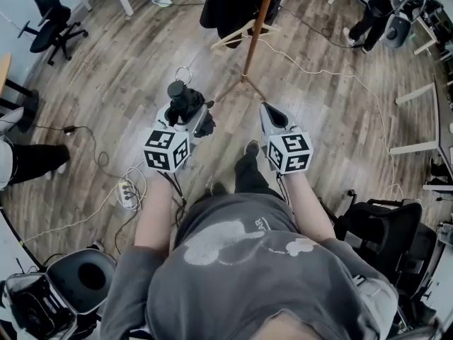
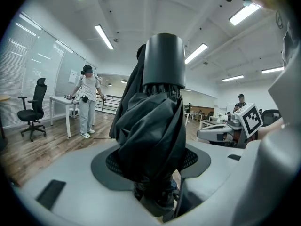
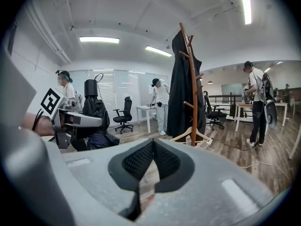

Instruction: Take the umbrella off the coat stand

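Note:
A folded black umbrella (image 1: 185, 99) with a round handle cap and a wrist loop stands upright between the jaws of my left gripper (image 1: 185, 117), which is shut on its bunched fabric. In the left gripper view the umbrella (image 2: 155, 121) fills the middle, clamped by the left gripper (image 2: 153, 163). The wooden coat stand (image 1: 253, 27) stands ahead on the floor, apart from the umbrella, with a dark coat (image 1: 230, 2) and a wooden hanger (image 1: 237, 32) on it. My right gripper (image 1: 273, 114) is shut and empty. In its own view the right gripper (image 3: 151, 147) faces the coat stand (image 3: 190, 79).
A black office chair (image 1: 53, 23) stands at the far left, and a power strip (image 1: 127, 191) with cables lies on the wooden floor. A white cable (image 1: 333, 73) runs from the stand's base. A person (image 1: 375, 13) stands at the far right. Another black chair (image 1: 386, 236) is by my right side.

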Demonstrator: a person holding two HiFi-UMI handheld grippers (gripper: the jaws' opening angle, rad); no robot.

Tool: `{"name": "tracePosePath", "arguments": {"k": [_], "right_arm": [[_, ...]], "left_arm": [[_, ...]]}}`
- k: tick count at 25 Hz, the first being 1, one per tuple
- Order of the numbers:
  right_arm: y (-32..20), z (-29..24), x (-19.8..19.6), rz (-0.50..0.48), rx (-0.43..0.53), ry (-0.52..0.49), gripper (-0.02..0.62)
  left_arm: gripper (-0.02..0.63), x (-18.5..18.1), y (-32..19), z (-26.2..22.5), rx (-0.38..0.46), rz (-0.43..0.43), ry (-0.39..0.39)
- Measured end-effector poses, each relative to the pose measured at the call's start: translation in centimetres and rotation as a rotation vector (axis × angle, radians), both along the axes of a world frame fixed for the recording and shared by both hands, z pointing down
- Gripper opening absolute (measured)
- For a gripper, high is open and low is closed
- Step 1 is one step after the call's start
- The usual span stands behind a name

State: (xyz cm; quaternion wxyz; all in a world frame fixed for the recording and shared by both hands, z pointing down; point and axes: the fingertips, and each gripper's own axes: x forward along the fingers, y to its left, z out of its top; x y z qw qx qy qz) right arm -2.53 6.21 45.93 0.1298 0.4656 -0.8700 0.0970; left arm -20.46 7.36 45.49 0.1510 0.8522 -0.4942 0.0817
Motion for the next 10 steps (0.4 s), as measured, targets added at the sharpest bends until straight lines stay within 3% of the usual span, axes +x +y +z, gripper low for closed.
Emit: {"name": "tracePosePath", "arguments": {"k": [10], "right_arm": [[1.1, 1.6, 0.3, 0.017, -0.028, 0.006, -0.003]], "left_arm": [[0.249, -0.4, 1.1, 0.9, 0.002, -0.014, 0.022]]}}
